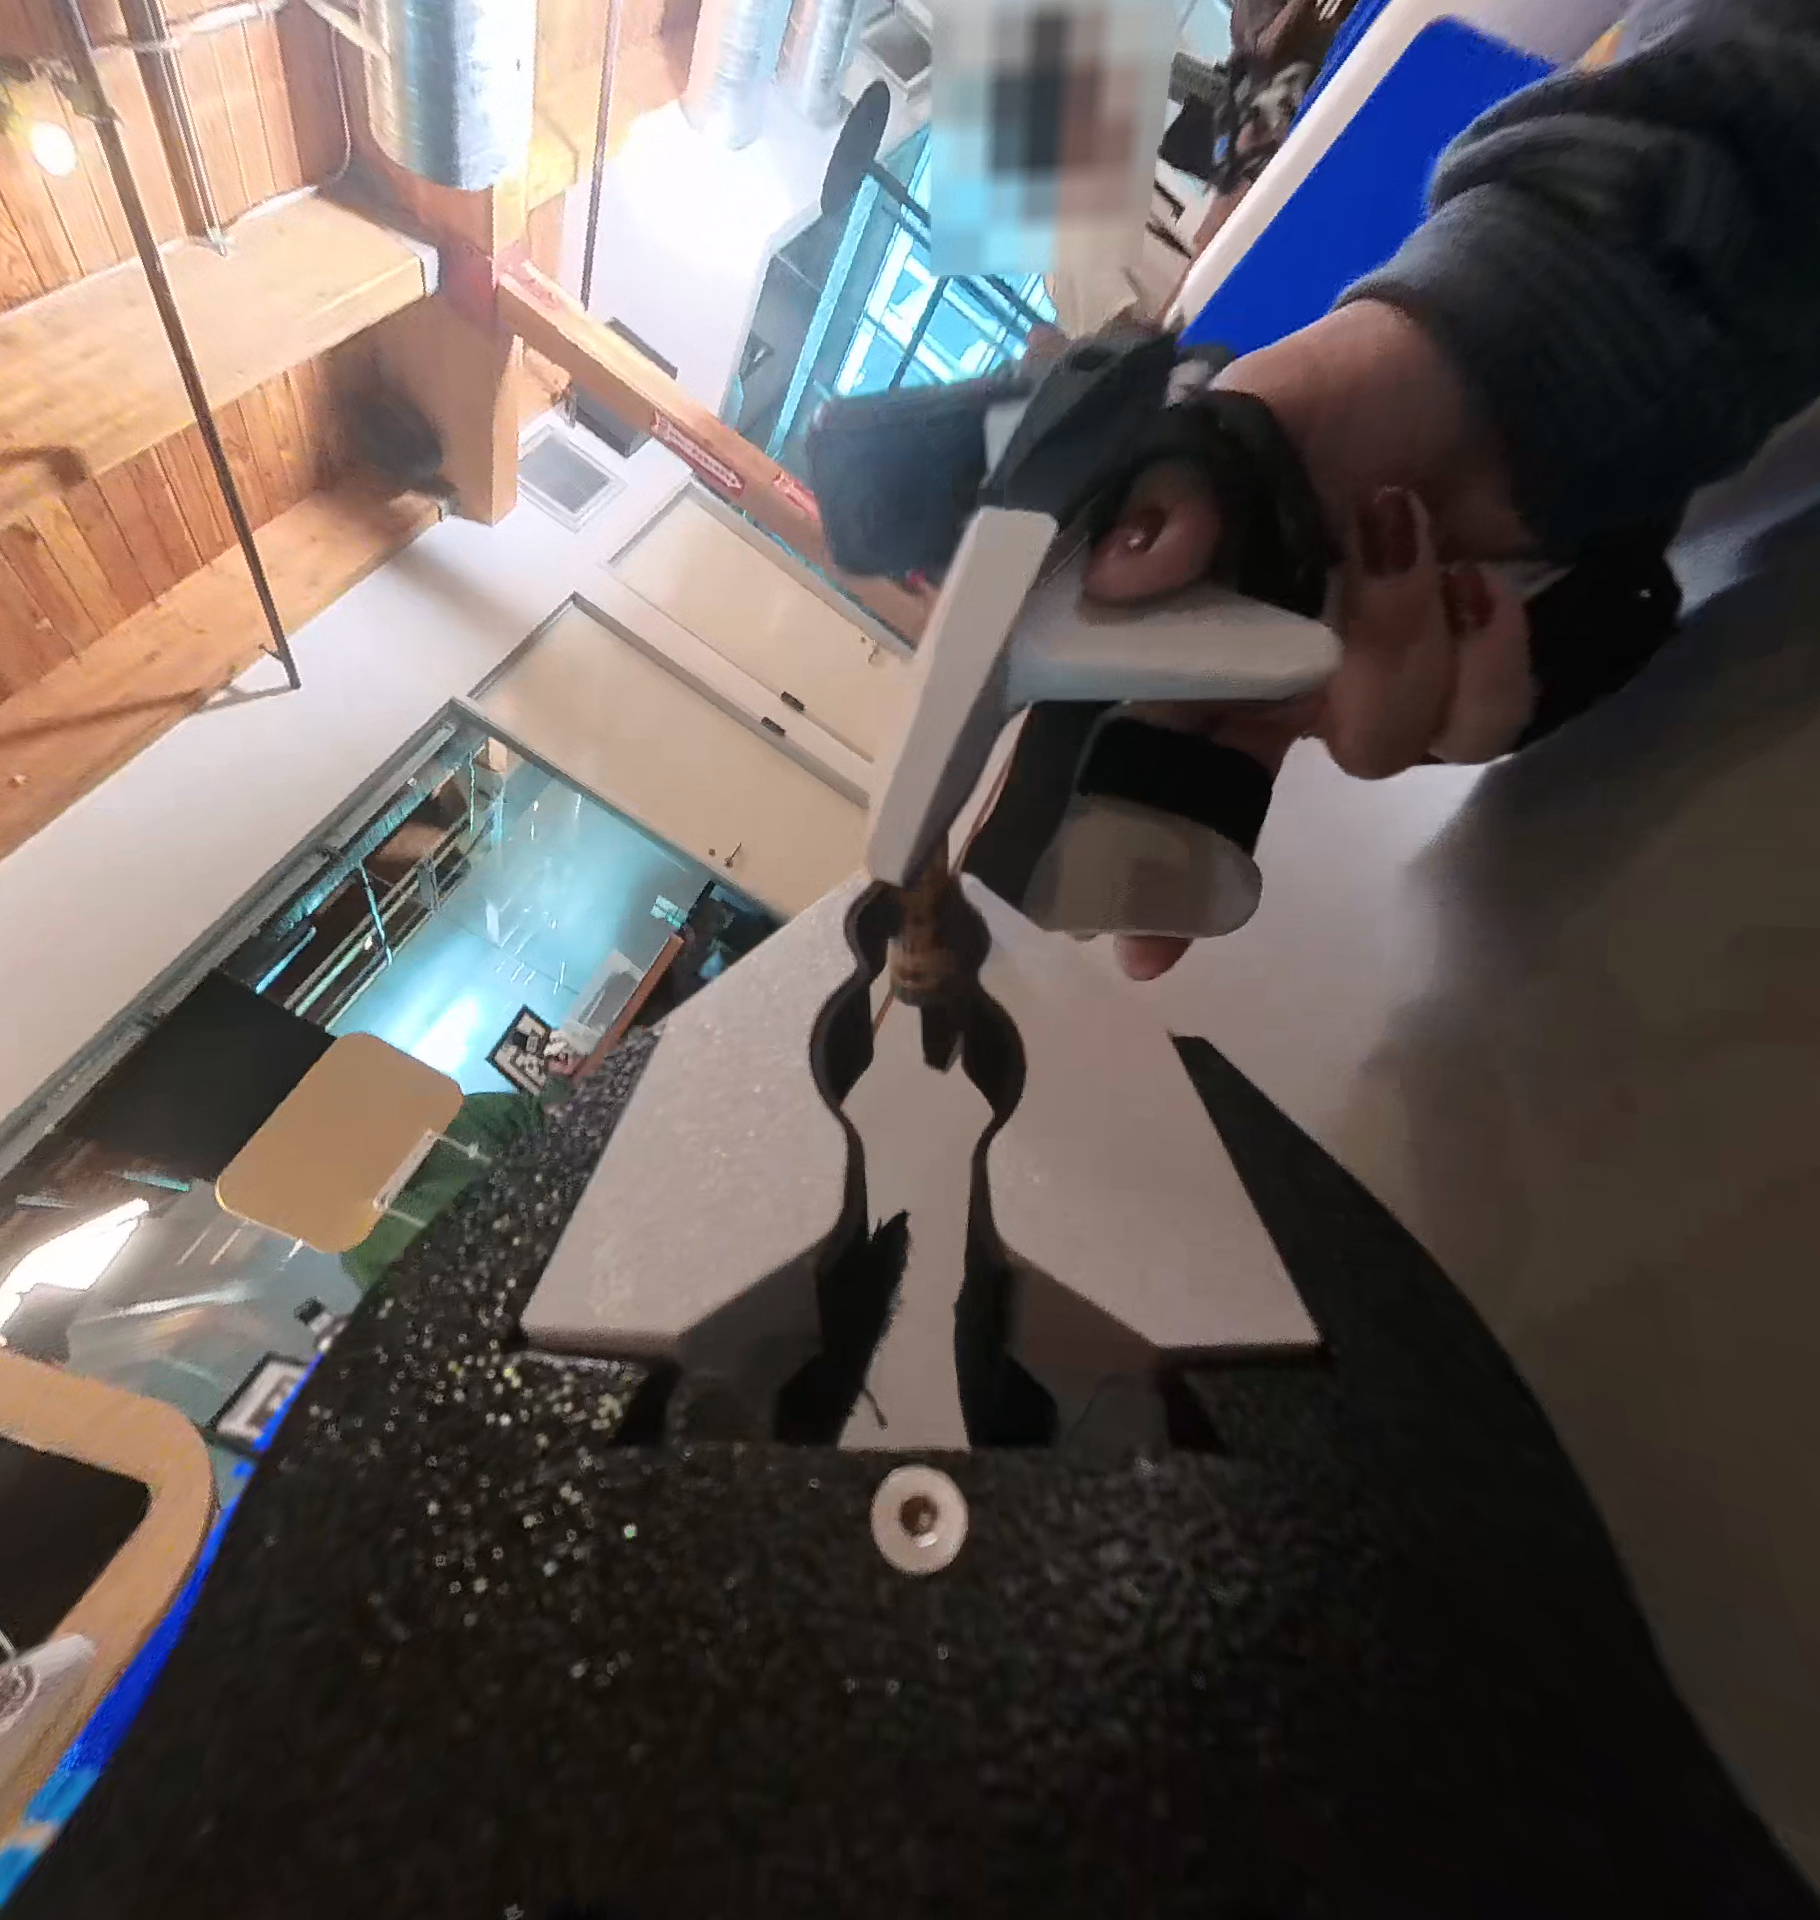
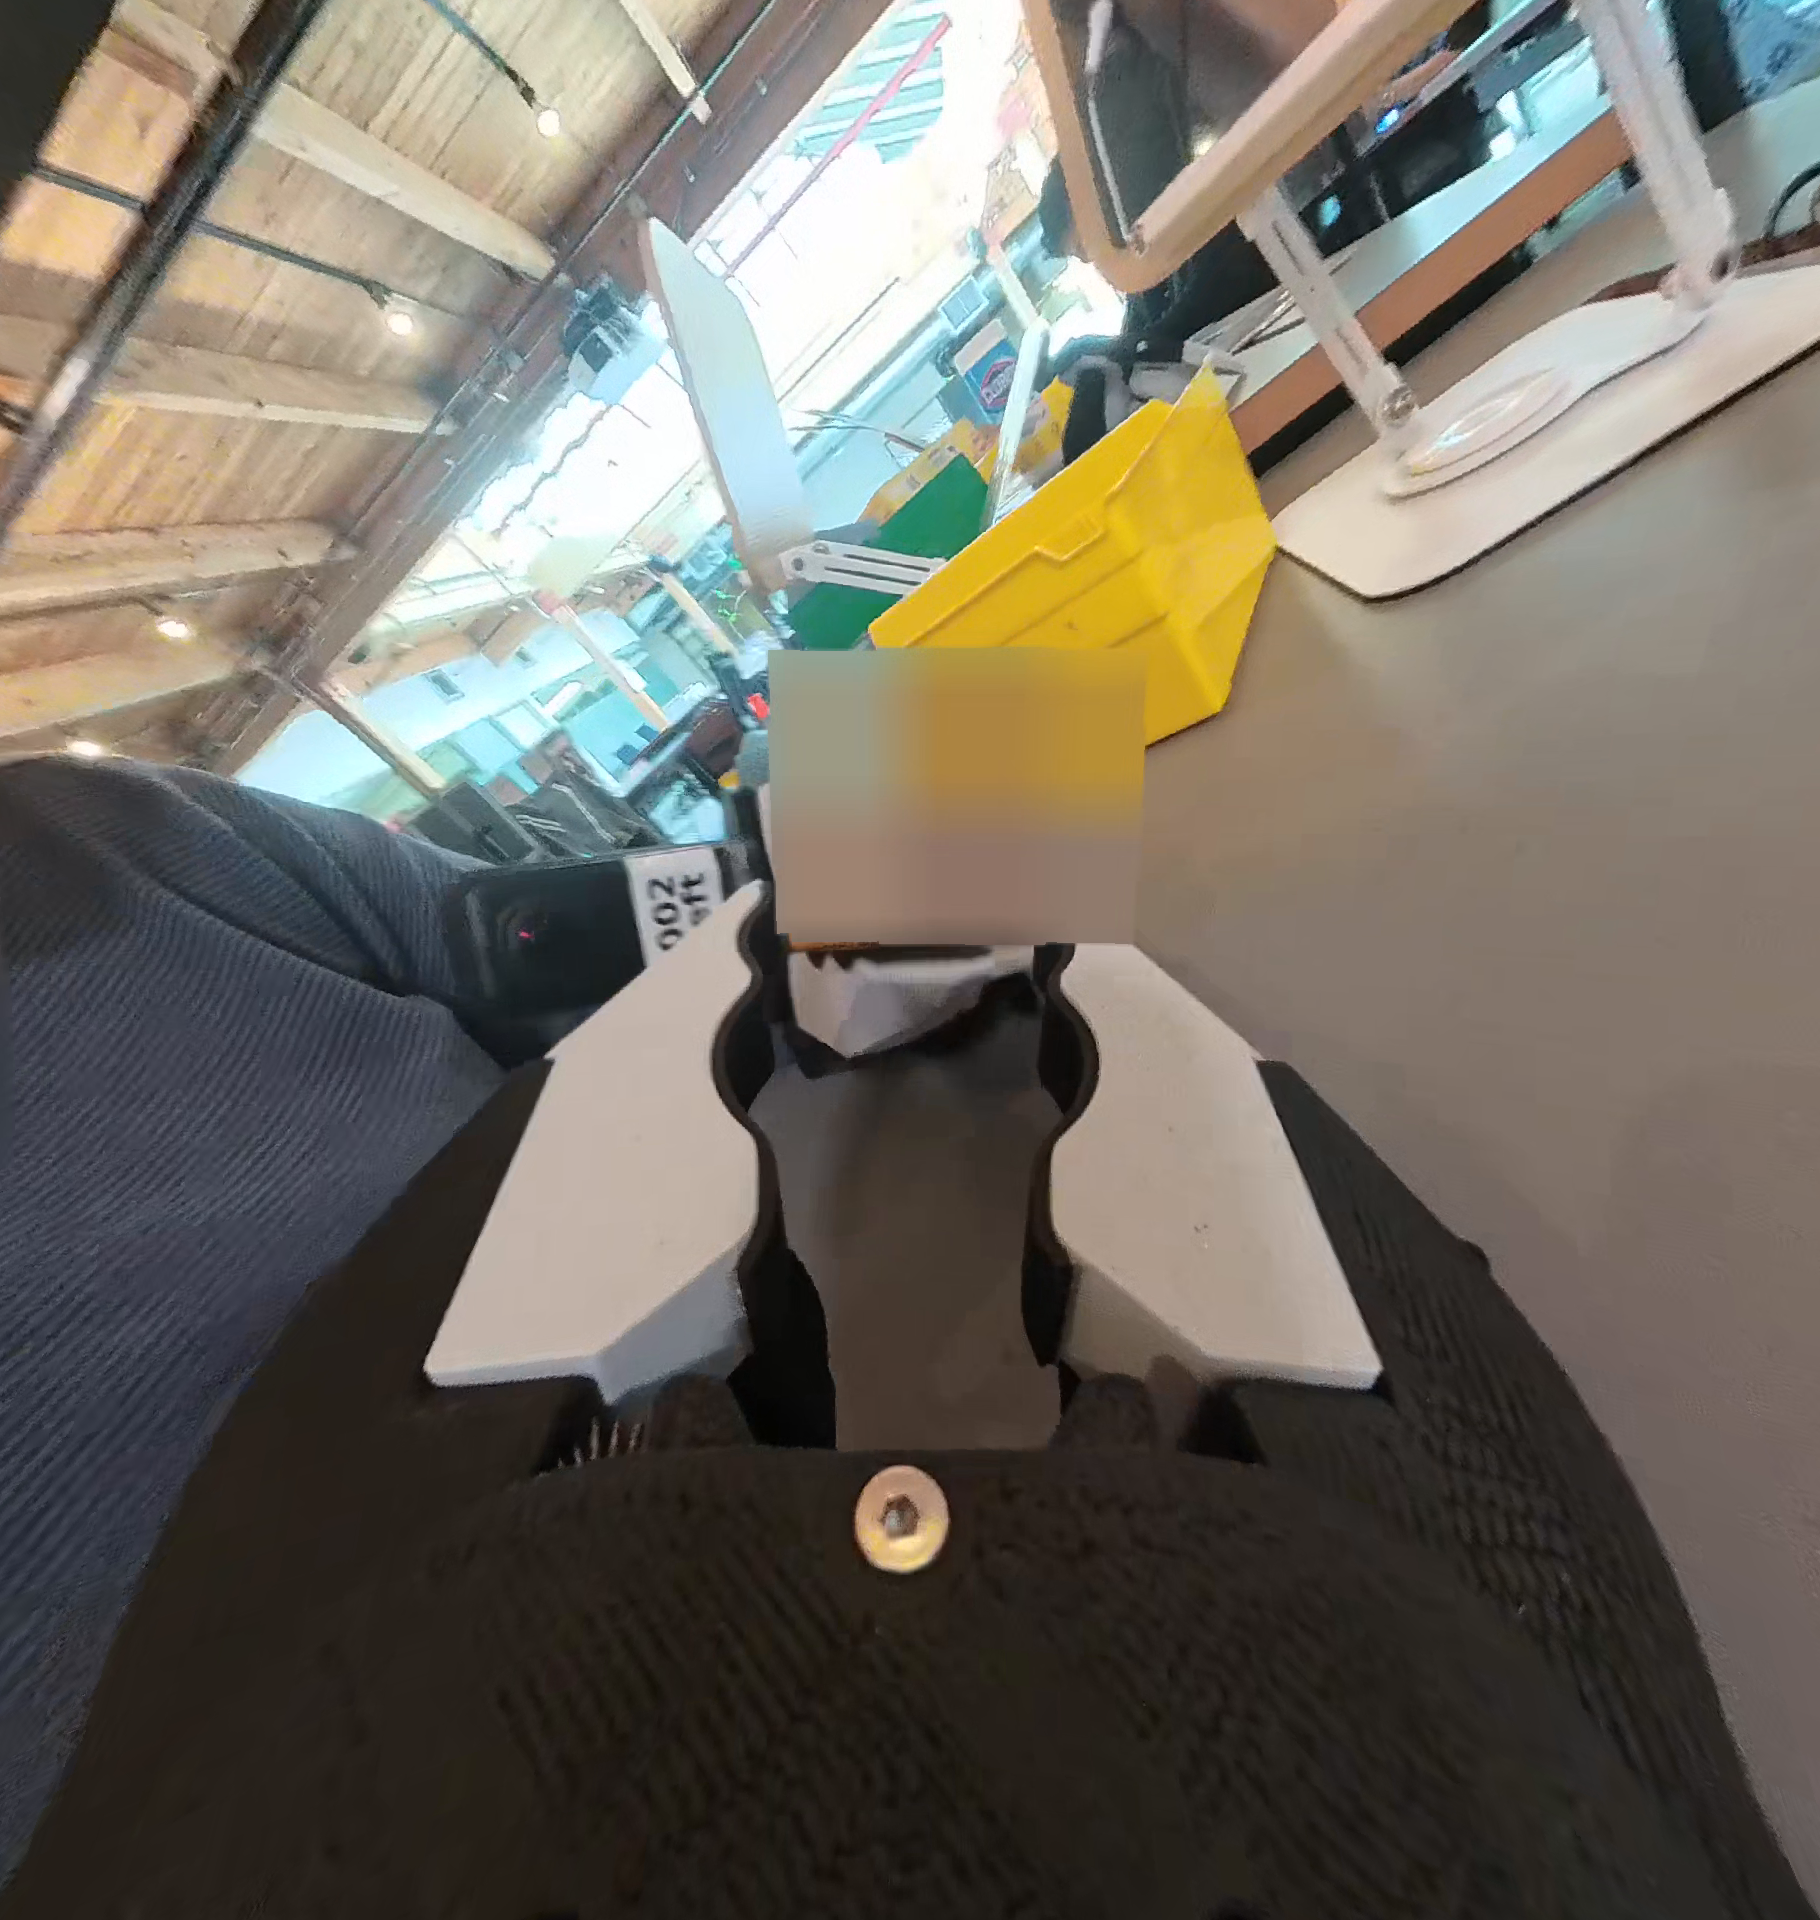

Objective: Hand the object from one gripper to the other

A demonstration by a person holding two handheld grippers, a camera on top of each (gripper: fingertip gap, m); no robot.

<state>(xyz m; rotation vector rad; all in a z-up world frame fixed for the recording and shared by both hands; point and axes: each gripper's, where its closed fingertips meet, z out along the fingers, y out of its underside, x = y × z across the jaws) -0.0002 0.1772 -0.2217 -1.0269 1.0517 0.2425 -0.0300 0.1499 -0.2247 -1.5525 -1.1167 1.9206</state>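
My left gripper (image 1: 916,906) is shut on a thin brown stick-like object (image 1: 921,961), pinched between the black pads at its tips. The object reaches up toward my right gripper (image 1: 973,868), which a hand (image 1: 1405,540) holds at the upper right, its grey fingers (image 1: 947,707) on either side of the object's far end. In the right wrist view my right gripper (image 2: 906,966) is open, with a wide gap between its grey fingers (image 2: 625,1195). The left gripper (image 2: 885,1003) lies just beyond its tips. A blur patch hides most of the object there.
A grey tabletop (image 2: 1508,987) runs under the grippers. A yellow bin (image 2: 1103,582) stands behind them, and a white stand on a white mat (image 2: 1571,416) sits at the far right. A dark blue sleeve (image 2: 179,1091) fills the left side.
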